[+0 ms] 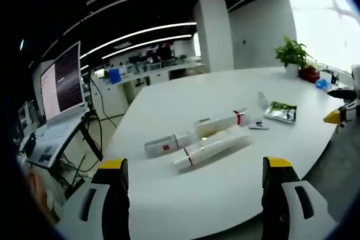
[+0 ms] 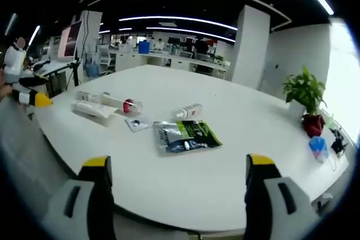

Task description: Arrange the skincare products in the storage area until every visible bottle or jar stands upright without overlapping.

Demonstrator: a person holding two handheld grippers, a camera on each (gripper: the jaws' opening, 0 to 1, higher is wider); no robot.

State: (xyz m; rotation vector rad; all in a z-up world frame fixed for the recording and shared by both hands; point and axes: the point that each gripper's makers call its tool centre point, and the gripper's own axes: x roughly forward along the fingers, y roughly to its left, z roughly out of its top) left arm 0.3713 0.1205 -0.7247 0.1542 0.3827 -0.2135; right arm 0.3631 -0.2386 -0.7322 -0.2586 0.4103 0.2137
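On the counter (image 1: 236, 184) I count three long white skincare tubes lying on their sides: one (image 1: 169, 144), a second (image 1: 220, 123) with a red band near its cap, and a third (image 1: 211, 147). I count one small clear bottle (image 2: 187, 111), also lying down, one green-and-black foil pouch (image 2: 187, 135) and one small flat sachet (image 2: 135, 123). Farther back I see one potted plant (image 2: 306, 96) and one blue item (image 2: 318, 147) I cannot identify.

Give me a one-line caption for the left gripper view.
Open left gripper facing three white skincare tubes lying flat on a white table, green packet beyond.
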